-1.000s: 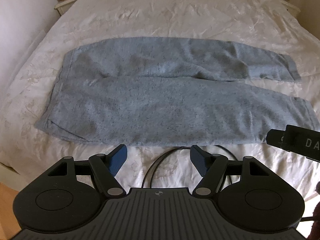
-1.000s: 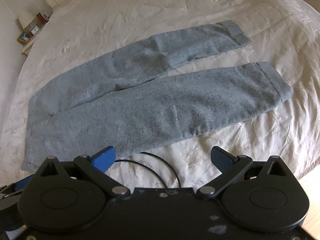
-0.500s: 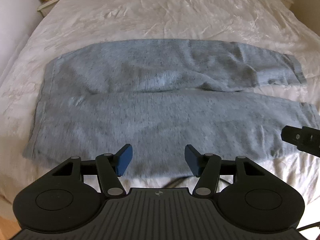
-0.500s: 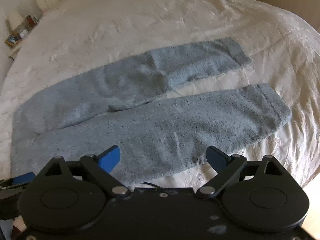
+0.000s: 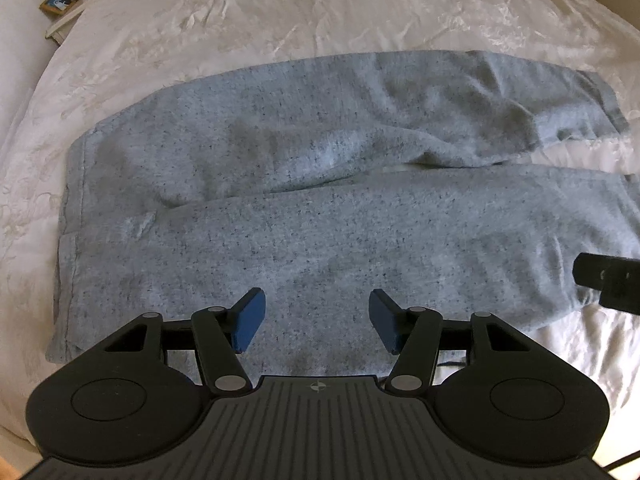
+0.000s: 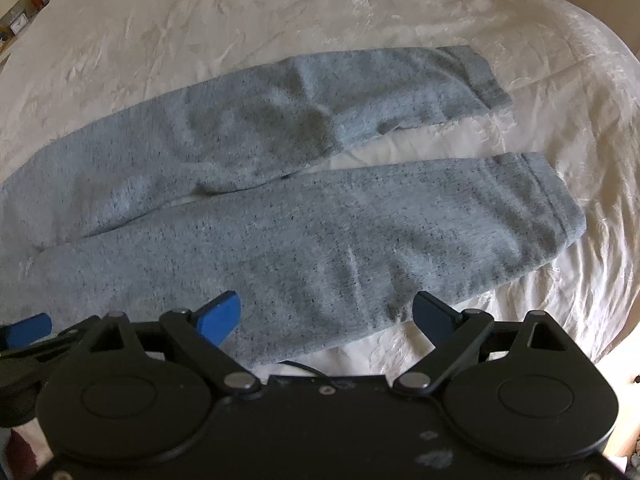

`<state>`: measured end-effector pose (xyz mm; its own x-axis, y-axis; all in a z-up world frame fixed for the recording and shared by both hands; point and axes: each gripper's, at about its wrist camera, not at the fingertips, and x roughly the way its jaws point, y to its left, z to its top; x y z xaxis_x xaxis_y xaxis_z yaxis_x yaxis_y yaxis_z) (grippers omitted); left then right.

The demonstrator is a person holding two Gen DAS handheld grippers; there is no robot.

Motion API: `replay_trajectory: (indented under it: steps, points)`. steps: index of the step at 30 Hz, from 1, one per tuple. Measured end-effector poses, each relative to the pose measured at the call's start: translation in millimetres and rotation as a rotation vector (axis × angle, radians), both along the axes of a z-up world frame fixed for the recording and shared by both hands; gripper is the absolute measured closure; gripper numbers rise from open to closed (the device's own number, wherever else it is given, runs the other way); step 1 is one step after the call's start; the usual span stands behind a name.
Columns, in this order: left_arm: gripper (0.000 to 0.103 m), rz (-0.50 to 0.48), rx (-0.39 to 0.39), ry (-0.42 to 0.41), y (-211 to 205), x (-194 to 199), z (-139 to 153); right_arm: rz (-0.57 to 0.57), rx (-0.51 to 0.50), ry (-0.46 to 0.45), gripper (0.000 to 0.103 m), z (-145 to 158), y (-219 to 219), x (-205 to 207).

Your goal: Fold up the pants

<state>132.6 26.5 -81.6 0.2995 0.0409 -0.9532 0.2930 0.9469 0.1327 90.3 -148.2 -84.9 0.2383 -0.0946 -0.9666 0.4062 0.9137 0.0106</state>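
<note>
Both grippers have dropped and closed in on the pants (image 5: 320, 208). A second ago the near hem edge lay ahead of the fingertips with bare bedspread (image 5: 280, 12) and a black cable between. Now the left gripper (image 5: 316, 320) hangs over the near leg just inside that edge, jaws apart and a bit narrower than before, nothing pinched. The right gripper (image 6: 326, 320) straddles the same edge nearer the cuff, jaws wide, empty. Pants lie flat, unfolded, legs slightly split. Reads as pre-grasp on the near leg; no fold has begun yet.
</note>
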Motion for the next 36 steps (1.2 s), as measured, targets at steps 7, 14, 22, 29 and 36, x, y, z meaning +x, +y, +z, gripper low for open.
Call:
replay_trajectory:
  steps: [7, 14, 22, 29, 36]
  points:
    - [0.047, 0.045, 0.02, 0.0, -12, 10, -1, 0.046, 0.027, 0.015, 0.005, -10, -13, 13]
    - [0.056, 0.083, 0.037, 0.022, -35, 31, -1, 0.086, 0.054, -0.011, 0.009, -15, -43, 33]
    - [0.07, 0.127, 0.021, -0.065, -53, 90, 18, 0.227, 0.044, -0.157, 0.027, -12, -98, 85]
    - [0.07, 0.167, 0.037, -0.116, -55, 144, 19, 0.412, 0.007, -0.335, 0.027, -20, -147, 157]
    - [0.07, 0.183, 0.019, -0.016, -45, 159, -13, 0.593, 0.031, -0.282, 0.026, -70, -169, 224]
